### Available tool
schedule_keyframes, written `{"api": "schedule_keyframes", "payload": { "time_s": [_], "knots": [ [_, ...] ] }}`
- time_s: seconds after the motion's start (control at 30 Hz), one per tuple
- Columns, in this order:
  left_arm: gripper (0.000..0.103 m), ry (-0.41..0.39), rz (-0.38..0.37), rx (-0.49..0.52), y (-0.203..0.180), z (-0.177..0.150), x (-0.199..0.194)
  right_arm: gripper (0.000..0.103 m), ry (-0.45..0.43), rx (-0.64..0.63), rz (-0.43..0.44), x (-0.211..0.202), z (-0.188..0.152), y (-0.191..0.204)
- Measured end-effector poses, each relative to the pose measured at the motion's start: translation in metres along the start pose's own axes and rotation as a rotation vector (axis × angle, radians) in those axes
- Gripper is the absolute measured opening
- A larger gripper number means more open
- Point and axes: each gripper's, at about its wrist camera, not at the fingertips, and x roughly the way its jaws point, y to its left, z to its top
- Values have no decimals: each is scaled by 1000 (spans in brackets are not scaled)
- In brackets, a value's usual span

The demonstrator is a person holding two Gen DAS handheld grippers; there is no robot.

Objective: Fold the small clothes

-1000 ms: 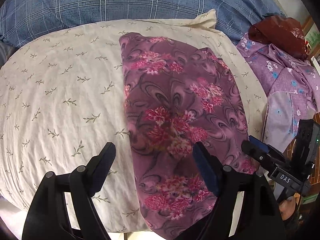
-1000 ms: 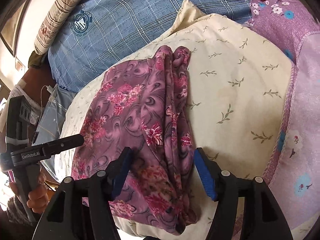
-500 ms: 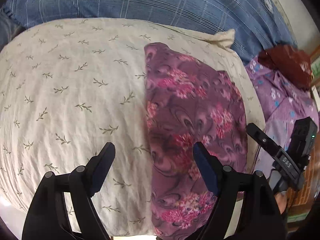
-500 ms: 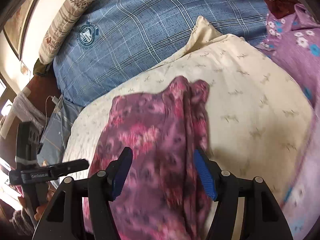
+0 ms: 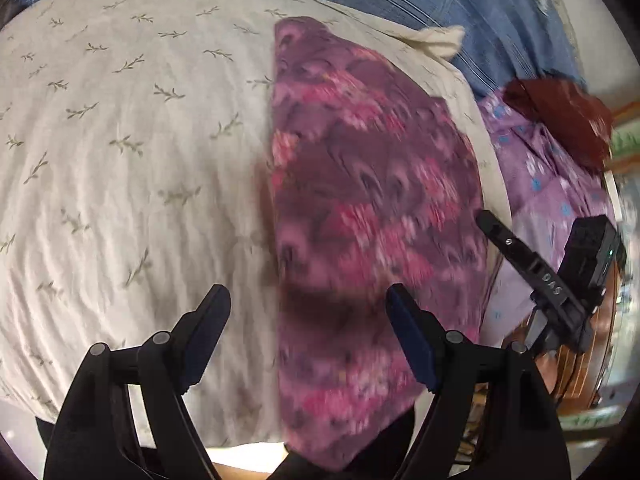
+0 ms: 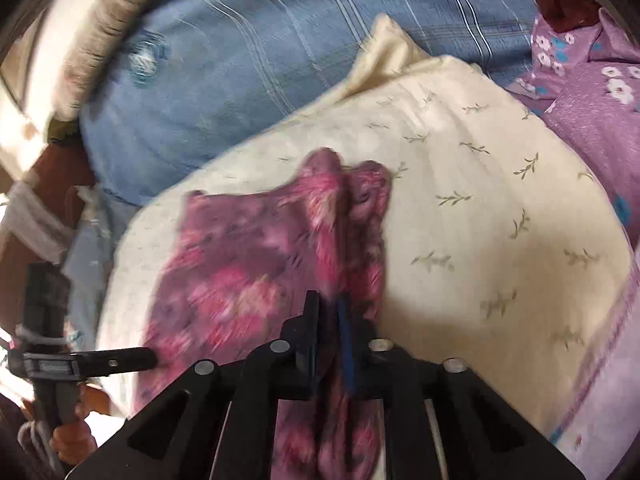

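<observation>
While our right gripper (image 6: 329,312) pinches the floral garment's (image 5: 368,208) bunched edge on the pillow (image 5: 132,152), our left gripper (image 5: 306,320) hovers open above it, so next we likely carry that edge across.

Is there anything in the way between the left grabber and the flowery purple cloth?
Nothing visible. The left gripper is open right over the purple floral cloth on the cream pillow. The right gripper already pinches the cloth's bunched edge.
</observation>
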Motion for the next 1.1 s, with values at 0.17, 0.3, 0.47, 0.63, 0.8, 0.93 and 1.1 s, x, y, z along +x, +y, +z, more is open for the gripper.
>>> {"api": "schedule_keyframes", "payload": {
  "time_s": [0.17, 0.3, 0.47, 0.63, 0.8, 0.93, 1.1],
  "knots": [
    [80, 25, 51, 89, -12, -40, 13, 30, 27, -89, 25, -17, -47, 14],
    [80, 49, 53, 94, -18, -46, 18, 31, 42, -153, -70, -15, -60, 20],
    [80, -67, 28, 81, -20, -11, -16, 67, -31, -13, 25, -30, -29, -1],
    [80, 11, 16, 15, -8, 26, 14, 70, 44, 94, 87, 12, -17, -23],
    [84, 23, -60, -28, -6, 34, 38, 70, 88, 117, 272, 40, -30, -22],
    [69, -29, -48, -30, -14, 38, 40, 47, 59, 131, 239, 44, -31, -30],
    [34, -100, -59, 4, -16, 27, 20, 33, 43, 56, 155, 33, -35, 3]
  ]
}}
